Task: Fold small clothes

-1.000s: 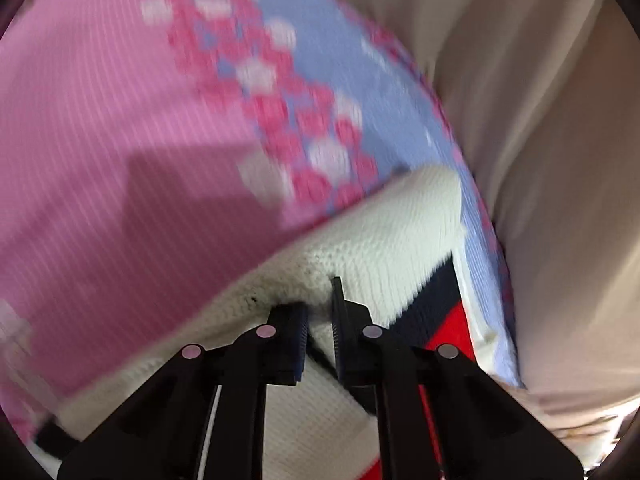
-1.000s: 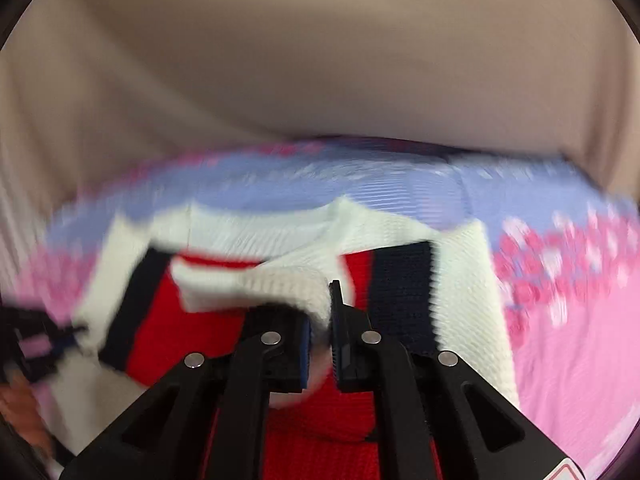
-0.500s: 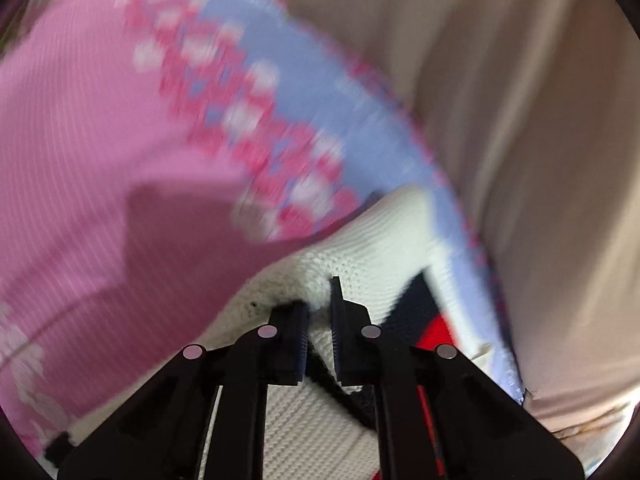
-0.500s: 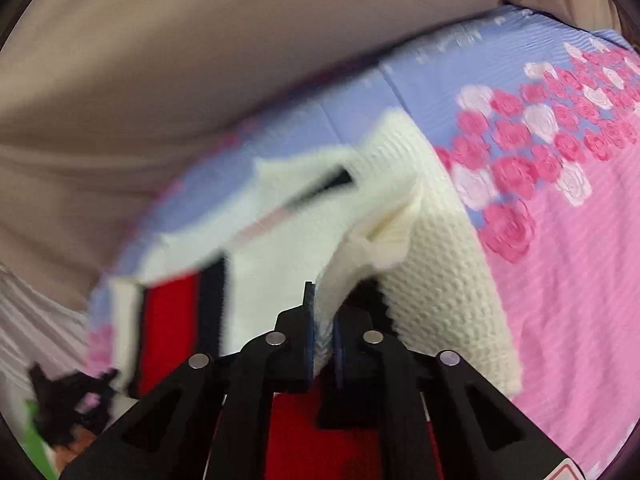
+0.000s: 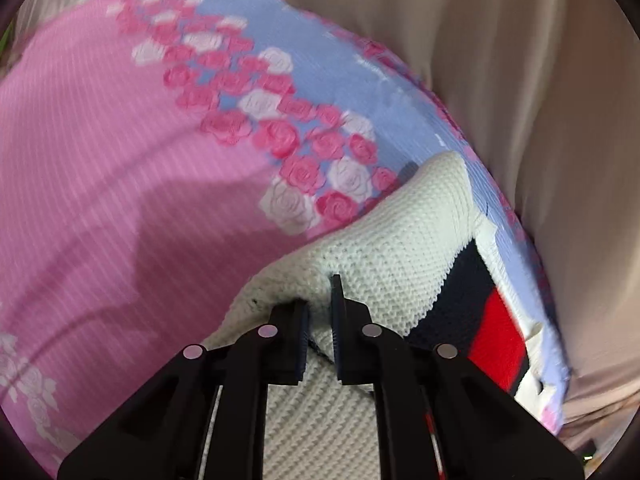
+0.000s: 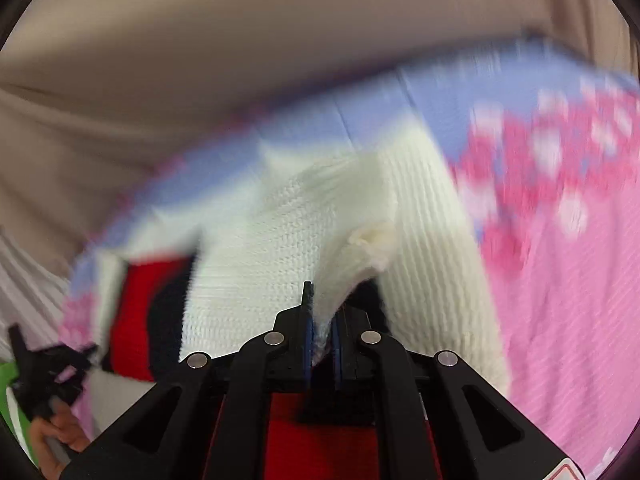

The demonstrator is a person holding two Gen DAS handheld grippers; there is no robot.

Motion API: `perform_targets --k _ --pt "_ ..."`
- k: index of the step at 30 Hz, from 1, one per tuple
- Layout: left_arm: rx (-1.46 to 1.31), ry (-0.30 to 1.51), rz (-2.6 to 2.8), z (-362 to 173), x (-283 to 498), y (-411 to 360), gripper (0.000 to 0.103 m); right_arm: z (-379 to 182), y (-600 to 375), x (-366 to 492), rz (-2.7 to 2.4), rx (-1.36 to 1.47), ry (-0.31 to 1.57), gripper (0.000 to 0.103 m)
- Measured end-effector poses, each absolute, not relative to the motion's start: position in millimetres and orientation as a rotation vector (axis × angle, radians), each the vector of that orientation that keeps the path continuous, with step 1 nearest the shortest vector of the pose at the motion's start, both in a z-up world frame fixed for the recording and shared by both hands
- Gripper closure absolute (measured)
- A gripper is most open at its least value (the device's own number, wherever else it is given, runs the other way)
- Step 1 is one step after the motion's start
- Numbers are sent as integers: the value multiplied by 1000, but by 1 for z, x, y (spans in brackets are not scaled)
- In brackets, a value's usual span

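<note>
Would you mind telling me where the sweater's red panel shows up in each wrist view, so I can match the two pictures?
Left wrist: the red panel sits lower right, beside a navy stripe, right of the left gripper.
Right wrist: the red panel sits lower left, and more red shows under the right gripper.
Shared landmark: the rose-patterned bedspread under the sweater.

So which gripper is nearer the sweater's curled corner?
Right. The right gripper is shut on the flap ending in that corner; the left gripper pinches another fold, far across the sweater.
</note>
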State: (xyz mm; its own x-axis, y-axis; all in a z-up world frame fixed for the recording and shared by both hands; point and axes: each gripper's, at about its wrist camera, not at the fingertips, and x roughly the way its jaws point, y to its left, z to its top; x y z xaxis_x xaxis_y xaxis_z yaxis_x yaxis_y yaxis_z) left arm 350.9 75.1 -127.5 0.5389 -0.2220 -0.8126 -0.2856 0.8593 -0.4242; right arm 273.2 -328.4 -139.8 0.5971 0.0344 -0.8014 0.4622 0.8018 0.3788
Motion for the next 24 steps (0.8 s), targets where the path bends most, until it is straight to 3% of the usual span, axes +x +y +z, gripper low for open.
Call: perform_targets --k 6,8,10,13,16,21,24 --pt "-415 1081 -35 -109 331 67 84 -104 -315 230 -306 606 835 80" --pt "-339 1085 -66 -102 309 69 73 -96 -310 199 -323 597 837 63" --pt "-294 1102 -85 -98 283 77 58 -91 -302 163 -333 574 849 58" --pt "-272 1133 -91 -99 241 100 44 -95 -281 95 -326 516 926 54" --pt "-278 1198 -86 -109 198 125 40 -106 -262 31 -313 489 1019 46" --pt "-355 1308 -111 -130 134 157 40 -131 -236 -48 -286 551 1161 45" --pt "-315 1301 -137 -131 113 157 34 -143 -224 -68 -246 634 1178 45"
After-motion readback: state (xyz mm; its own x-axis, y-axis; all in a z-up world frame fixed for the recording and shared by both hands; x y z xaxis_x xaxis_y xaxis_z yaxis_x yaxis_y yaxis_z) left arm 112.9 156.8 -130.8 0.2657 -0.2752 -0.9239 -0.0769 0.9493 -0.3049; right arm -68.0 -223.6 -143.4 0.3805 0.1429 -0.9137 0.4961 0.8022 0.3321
